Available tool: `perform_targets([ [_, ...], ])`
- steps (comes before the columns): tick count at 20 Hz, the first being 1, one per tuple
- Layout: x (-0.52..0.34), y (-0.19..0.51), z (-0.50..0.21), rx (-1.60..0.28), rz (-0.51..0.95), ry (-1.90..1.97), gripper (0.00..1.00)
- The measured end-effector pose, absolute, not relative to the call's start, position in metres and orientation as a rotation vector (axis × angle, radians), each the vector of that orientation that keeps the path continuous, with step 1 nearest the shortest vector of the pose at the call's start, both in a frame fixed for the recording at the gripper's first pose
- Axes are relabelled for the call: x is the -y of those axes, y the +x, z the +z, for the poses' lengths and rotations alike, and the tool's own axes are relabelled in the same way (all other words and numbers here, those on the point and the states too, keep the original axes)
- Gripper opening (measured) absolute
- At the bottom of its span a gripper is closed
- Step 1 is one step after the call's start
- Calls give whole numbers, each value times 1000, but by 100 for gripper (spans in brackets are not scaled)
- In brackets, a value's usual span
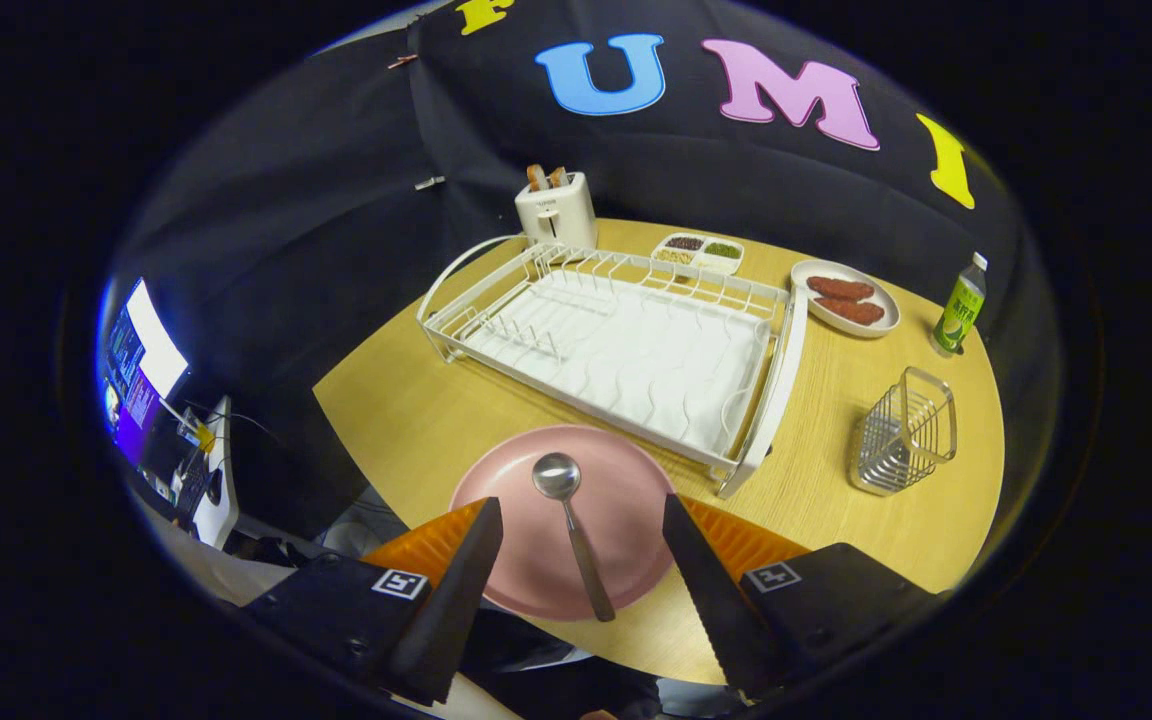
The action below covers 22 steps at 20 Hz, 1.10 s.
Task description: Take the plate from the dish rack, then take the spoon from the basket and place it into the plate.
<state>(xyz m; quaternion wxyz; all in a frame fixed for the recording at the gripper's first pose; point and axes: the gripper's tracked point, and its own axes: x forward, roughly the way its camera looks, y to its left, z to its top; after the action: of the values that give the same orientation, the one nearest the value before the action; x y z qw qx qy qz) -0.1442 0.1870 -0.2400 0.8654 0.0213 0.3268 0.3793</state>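
Gripper view: the gripper [581, 515] stands with fingers spread wide and holding nothing, poised above the near table edge. Between them lies the spoon [572, 532], bowl up, resting in the pink plate [563, 520], its handle end overhanging the near rim. Beyond sit the emptied dish rack [616, 345] and wire basket [904, 432]. Placement appears complete. Risk: a careless withdrawal could clip the overhanging handle and tip the spoon out.
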Motion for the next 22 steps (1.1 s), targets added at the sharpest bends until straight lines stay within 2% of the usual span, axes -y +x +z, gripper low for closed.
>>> perform_targets([
  [5, -174, -114, -185, -564, 729, 69, 98],
  [12, -125, -65, -112, -380, 544, 82, 99],
  [22, -47, -46, -8, -90, 340, -33, 98],
])
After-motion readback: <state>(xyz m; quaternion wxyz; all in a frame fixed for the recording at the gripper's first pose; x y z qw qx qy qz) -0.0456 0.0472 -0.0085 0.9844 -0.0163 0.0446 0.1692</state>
